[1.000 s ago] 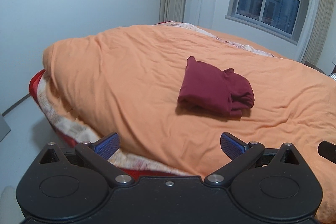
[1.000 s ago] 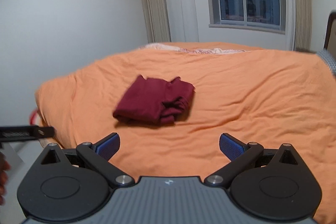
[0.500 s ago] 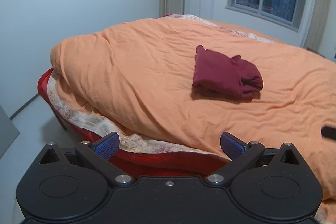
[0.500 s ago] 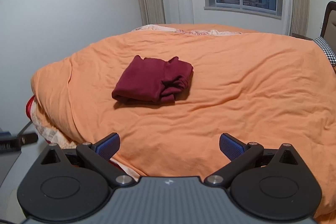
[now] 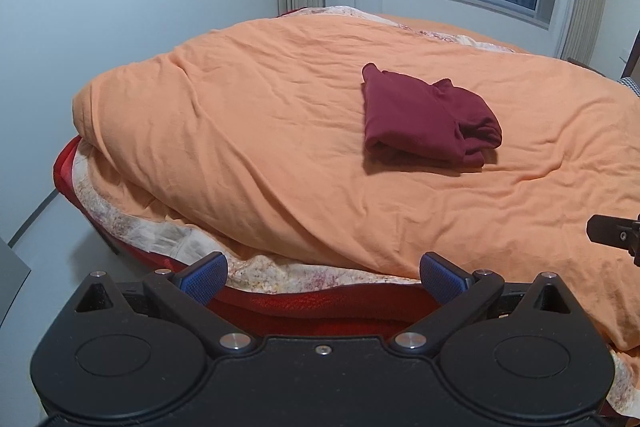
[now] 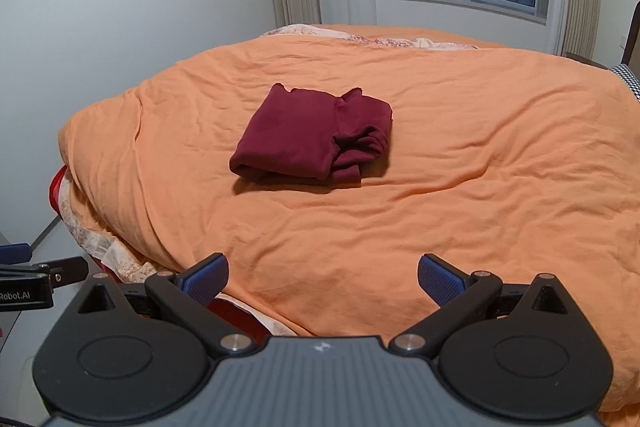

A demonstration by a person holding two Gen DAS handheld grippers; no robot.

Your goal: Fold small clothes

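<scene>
both hand-held grippers farther back; folded maroon garment (image 6: 312,137) on orange duvet (image 6: 460,187)

From my right gripper's camera, the only print I can read is white lettering, "Robot.AI", on the black body of my left gripper (image 6: 24,293) at the left edge; the frame border cuts the word's start, so there may be more letters before it. A small pale emblem sits on the grey ribbed housing of my right gripper (image 6: 322,277), too small to read. My left camera shows no legible writing.
</scene>
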